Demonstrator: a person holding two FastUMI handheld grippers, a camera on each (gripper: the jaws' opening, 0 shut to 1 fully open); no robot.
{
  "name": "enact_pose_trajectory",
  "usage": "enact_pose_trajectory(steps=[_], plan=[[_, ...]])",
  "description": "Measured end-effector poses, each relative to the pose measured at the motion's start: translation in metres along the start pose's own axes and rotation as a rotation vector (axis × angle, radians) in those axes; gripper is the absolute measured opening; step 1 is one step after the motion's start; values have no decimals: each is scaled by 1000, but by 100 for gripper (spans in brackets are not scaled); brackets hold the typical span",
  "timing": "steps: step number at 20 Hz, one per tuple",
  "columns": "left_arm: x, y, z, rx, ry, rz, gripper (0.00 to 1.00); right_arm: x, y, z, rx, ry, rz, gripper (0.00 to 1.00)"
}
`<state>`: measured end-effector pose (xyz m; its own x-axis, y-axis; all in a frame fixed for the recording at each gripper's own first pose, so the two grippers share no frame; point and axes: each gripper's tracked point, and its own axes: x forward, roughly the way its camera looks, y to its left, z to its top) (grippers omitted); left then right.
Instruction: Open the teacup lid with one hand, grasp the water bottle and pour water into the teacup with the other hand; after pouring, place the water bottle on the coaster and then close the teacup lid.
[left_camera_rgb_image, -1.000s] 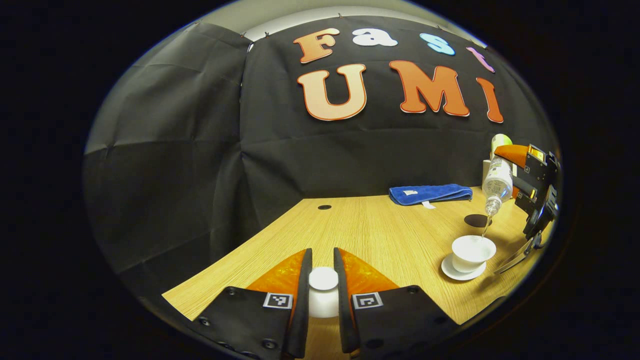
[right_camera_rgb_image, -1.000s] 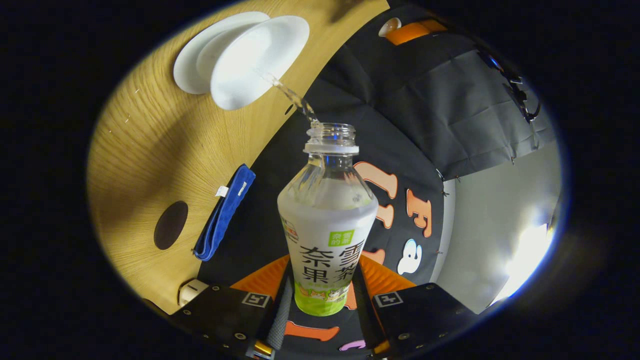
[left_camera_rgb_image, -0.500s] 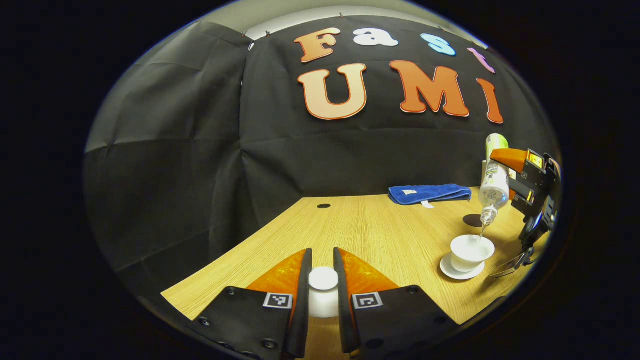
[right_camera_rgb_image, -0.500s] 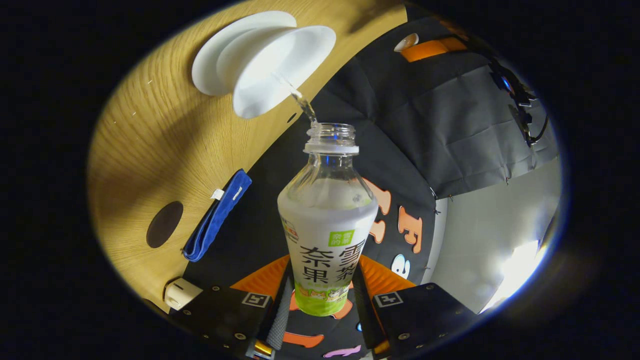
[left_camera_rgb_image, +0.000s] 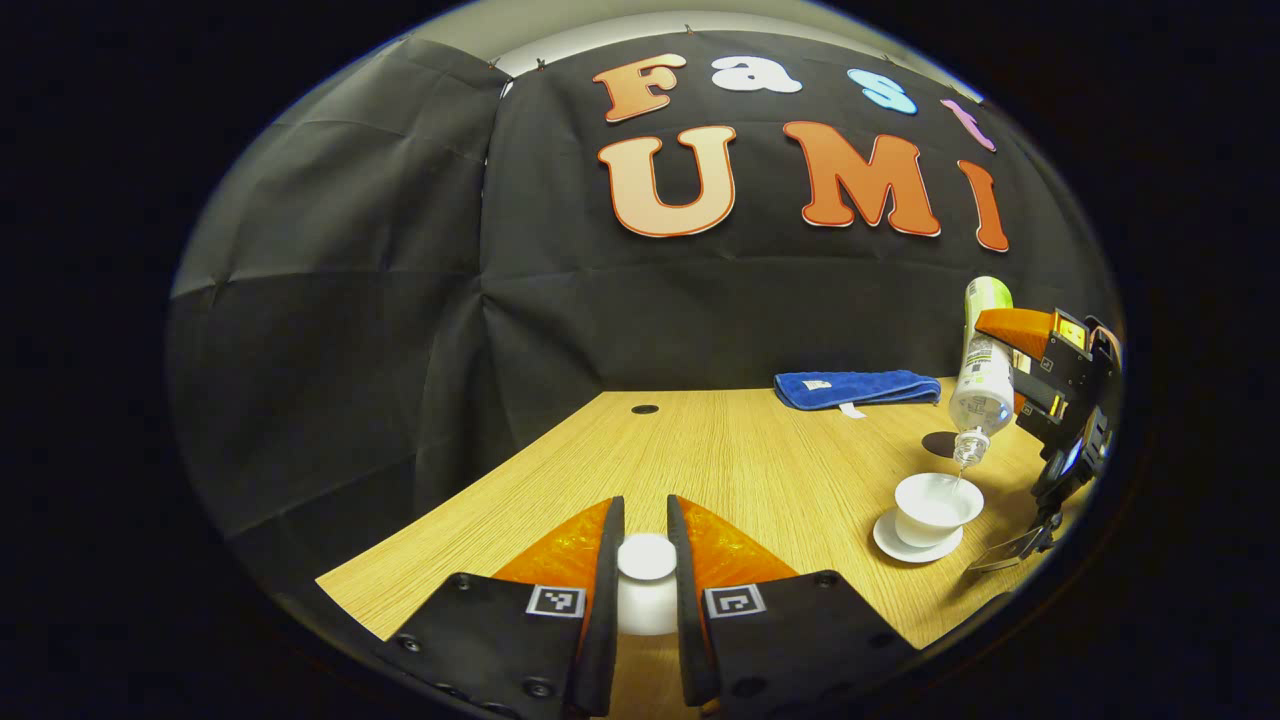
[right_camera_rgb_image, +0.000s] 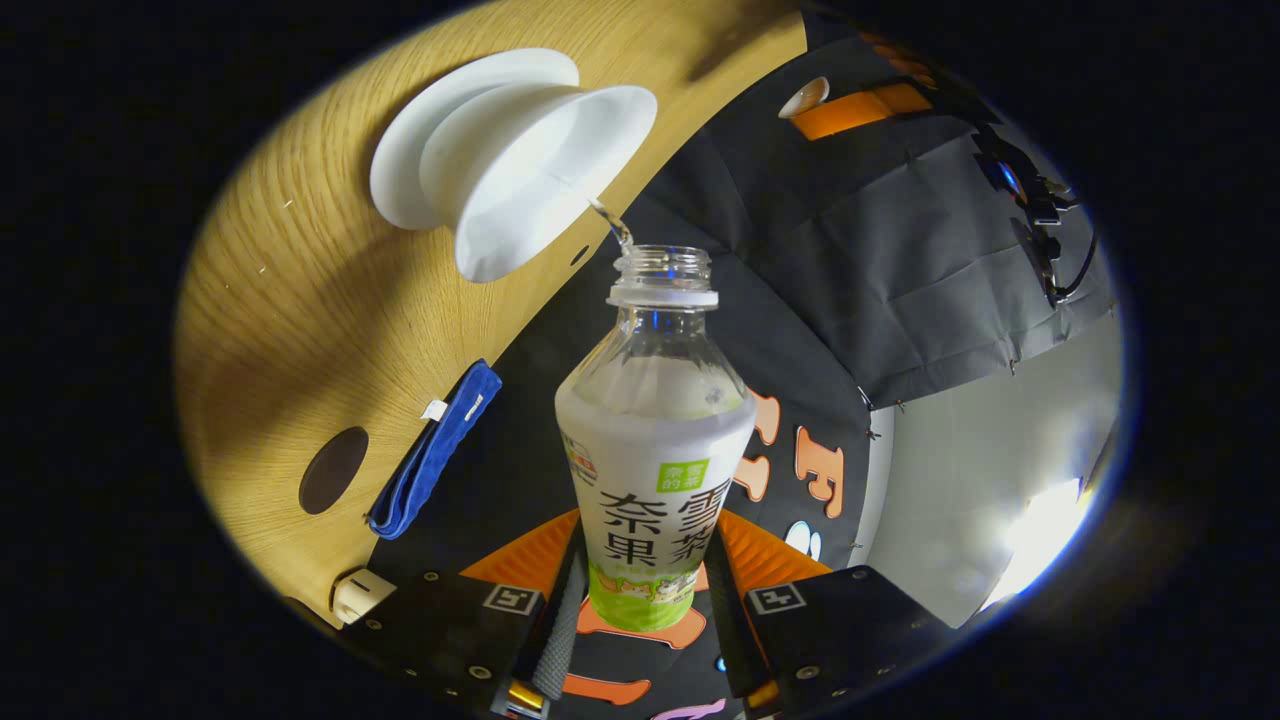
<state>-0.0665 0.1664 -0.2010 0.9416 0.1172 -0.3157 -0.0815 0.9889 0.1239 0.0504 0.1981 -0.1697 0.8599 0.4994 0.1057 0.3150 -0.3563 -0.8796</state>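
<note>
My left gripper (left_camera_rgb_image: 646, 520) is shut on the knob of the white teacup lid (left_camera_rgb_image: 646, 560), held above the wooden table's near edge. At the far right stands the white teacup (left_camera_rgb_image: 937, 503) on its saucer (left_camera_rgb_image: 915, 546), uncovered. My right gripper (right_camera_rgb_image: 645, 560) is shut on the water bottle (right_camera_rgb_image: 655, 450), tipped mouth-down over the teacup (right_camera_rgb_image: 540, 170). A thin stream of water (right_camera_rgb_image: 610, 222) runs from the bottle mouth into the cup. In the left gripper view the bottle (left_camera_rgb_image: 980, 385) and the right gripper (left_camera_rgb_image: 1050, 375) hang above the cup. A dark round coaster (left_camera_rgb_image: 942, 443) lies just behind the cup.
A folded blue cloth (left_camera_rgb_image: 858, 388) lies at the table's back edge against the booth wall. A small dark hole (left_camera_rgb_image: 645, 409) sits in the tabletop (left_camera_rgb_image: 740, 460) further left. A white socket block (right_camera_rgb_image: 355, 592) sits at the table's corner by the coaster (right_camera_rgb_image: 332, 470).
The bottle mouth has come lower and closer to the cup, so the stream is shorter. The left gripper holds the lid still.
</note>
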Motion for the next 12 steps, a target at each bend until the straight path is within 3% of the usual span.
enact_pose_trajectory(steps=[6,12], plan=[[0,-5,4,-4,-1,1,30,-2,11,-6,130,29,48,61],[-1,-21,14,-11,-11,-21,27,-10,46,-9,624,120,227,61]])
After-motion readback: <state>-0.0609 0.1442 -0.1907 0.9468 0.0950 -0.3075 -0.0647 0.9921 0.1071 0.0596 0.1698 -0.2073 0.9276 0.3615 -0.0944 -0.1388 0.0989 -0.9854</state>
